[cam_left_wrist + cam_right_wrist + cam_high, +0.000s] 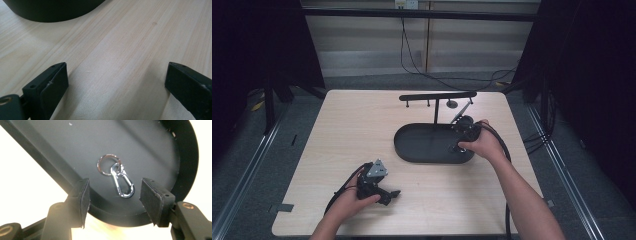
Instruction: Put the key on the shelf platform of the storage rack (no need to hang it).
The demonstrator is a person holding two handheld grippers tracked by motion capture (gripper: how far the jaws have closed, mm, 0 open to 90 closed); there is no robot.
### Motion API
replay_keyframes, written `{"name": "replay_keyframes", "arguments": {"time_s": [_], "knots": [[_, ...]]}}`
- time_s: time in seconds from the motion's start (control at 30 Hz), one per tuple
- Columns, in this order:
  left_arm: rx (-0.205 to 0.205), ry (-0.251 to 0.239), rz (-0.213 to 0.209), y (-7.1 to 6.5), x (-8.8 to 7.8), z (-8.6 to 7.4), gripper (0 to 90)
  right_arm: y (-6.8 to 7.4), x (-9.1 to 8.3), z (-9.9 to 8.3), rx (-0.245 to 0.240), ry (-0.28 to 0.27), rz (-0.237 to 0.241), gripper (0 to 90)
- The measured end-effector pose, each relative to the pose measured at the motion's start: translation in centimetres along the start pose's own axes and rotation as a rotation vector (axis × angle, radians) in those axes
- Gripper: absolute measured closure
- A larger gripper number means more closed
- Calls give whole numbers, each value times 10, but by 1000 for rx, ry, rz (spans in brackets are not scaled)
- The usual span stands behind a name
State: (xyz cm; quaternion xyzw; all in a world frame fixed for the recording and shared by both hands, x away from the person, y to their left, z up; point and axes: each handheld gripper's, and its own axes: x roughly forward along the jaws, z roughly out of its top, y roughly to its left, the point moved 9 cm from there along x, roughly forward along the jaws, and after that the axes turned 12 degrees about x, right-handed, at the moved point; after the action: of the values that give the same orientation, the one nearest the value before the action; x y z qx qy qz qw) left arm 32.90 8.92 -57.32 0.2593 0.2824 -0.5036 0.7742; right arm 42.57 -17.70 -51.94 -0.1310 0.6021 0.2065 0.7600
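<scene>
My right hand-held gripper (113, 202) hangs over the near end of the black oval tray (150, 142), jaws spread wide with nothing between them. Just beyond them a silver carabiner clip (122, 182) on its key ring (106, 163) lies flat on the tray floor. My left hand-held gripper (116, 82) sits low on the wooden counter (125, 37), wide open and empty, well apart from the tray.

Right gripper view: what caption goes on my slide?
Open right hand-held gripper hovering over a silver key ring with clip in a black oval tray.
</scene>
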Motion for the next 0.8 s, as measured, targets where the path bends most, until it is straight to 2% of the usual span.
{"name": "replay_keyframes", "arguments": {"time_s": [0.43, 0.6, 0.8], "knots": [[-1, 1, -2, 0, 0, 0, 46, 7, -8, -10, -12, -11, 27, 388], [10, 9, -4, 0, -1, -1, 46, 10, -11, -16, -25, -18, 42, 359], [9, 8, -4, 0, -1, -1, 46, 12, -13, -20, -36, -26, 36, 348]]}}
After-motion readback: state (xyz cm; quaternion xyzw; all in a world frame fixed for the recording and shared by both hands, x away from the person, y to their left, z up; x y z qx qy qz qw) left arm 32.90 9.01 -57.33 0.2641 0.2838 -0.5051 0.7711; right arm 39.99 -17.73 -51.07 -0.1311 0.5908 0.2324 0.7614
